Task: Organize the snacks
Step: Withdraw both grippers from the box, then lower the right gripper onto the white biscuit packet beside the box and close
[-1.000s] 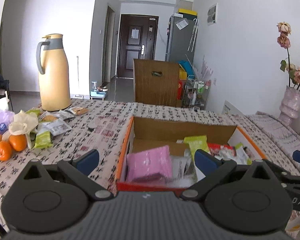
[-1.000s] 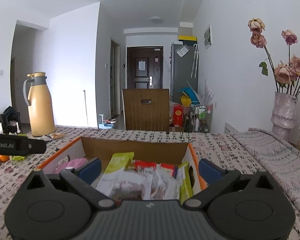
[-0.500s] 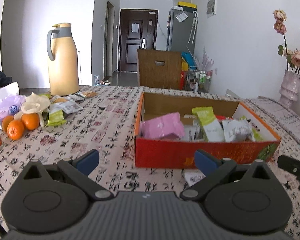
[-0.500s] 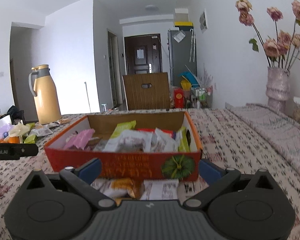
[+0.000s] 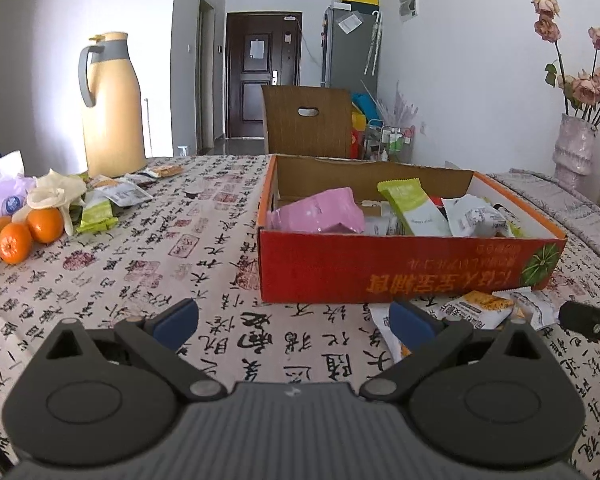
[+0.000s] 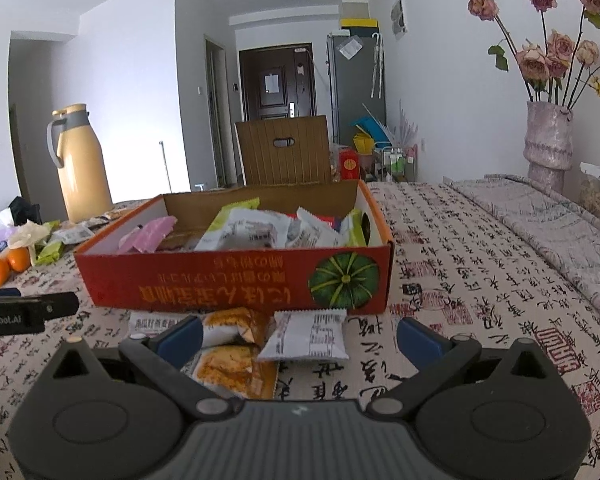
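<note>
On the table (image 5: 204, 248), covered by a cloth printed with black calligraphy and red seal marks, an open red cardboard box (image 5: 404, 268) is seen in the left wrist view, toward the right side. Orange Chinese characters, printed upside down, and a green pumpkin picture are carried on its near wall; the characters cannot be read clearly. Inside it a pink packet (image 5: 320, 216), a green packet (image 5: 412, 204) and white packets (image 5: 474, 216) are piled. Just before the near wall, loose snack packets (image 5: 476, 310) lie on the cloth. Toward the left edge, oranges (image 5: 28, 232) are grouped beside more small packets (image 5: 112, 200), with a yellow thermos jug (image 5: 112, 108) standing behind them. The left hand-held gripper (image 5: 292, 320) is held wide apart above bare cloth, with nothing between its blue pads.

In the right wrist view, the same box (image 6: 236, 280) is seen head-on, filled with packets. Between the box's near wall and the camera, a white packet (image 6: 306, 336) with small printed text and a barcode-like label lies beside orange-and-white packets (image 6: 232, 344); the print is too small to read. The right hand-held gripper (image 6: 300, 336) is spread wide, empty, with these packets lying between its fingers below. At the left, the other tool's black body is marked "enRobot.AI". A vase of dried roses (image 6: 548, 136) stands near the far right corner.
</note>
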Demonstrator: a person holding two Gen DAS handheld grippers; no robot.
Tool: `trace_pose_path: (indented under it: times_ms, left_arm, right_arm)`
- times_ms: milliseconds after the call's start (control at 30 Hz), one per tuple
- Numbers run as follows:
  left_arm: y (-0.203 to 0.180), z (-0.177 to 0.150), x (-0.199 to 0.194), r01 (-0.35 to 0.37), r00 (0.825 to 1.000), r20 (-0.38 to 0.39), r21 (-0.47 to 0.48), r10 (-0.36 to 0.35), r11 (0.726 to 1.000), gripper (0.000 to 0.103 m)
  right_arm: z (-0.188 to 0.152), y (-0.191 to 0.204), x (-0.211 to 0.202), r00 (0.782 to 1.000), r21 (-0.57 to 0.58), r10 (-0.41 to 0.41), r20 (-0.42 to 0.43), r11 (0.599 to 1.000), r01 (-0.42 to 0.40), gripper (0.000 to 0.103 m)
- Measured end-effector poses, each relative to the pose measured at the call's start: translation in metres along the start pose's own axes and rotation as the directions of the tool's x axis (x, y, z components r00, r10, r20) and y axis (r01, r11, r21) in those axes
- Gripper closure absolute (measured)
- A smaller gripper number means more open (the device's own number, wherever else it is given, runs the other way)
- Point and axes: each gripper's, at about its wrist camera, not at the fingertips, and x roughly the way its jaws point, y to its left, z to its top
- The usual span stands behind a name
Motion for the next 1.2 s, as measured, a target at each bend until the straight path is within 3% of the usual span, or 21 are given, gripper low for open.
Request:
trace_pose_path:
  times_ms: [467, 733, 967, 1033, 1200]
  left_arm:
    - [0.004, 0.0, -0.001, 0.029, 1.0, -0.004, -0.024, -0.029, 0.999, 0.0]
    - [0.005, -0.001, 0.001, 0.033, 0.999, -0.017, -0.031, -0.034, 0.999, 0.0]
    - [0.006, -0.001, 0.002, 0.035, 0.999, -0.022, -0.033, -0.036, 0.999, 0.0]
    - [0.006, -0.001, 0.002, 0.036, 0.999, -0.023, -0.033, -0.037, 0.999, 0.0]
    - [0.005, -0.001, 0.003, 0.035, 0.999, -0.028, -0.03, -0.035, 0.999, 0.0]
  right_arm:
    - [0.01, 0.01, 0.012, 0.999, -0.051, -0.021, -0.025, 0.998, 0.02, 0.0]
    - [0.02, 0.006, 0.045, 0.989, -0.108, -0.093, -0.112, 0.991, 0.08, 0.023]
    - [0.014, -0.001, 0.071, 0.979, -0.084, -0.062, -0.192, 0.995, 0.047, 0.039]
    - [0.011, -0.003, 0.074, 0.978, -0.071, -0.056, -0.202, 0.997, 0.043, 0.049]
    - [0.008, -0.005, 0.07, 0.982, -0.055, -0.047, -0.183, 0.998, 0.037, 0.056]
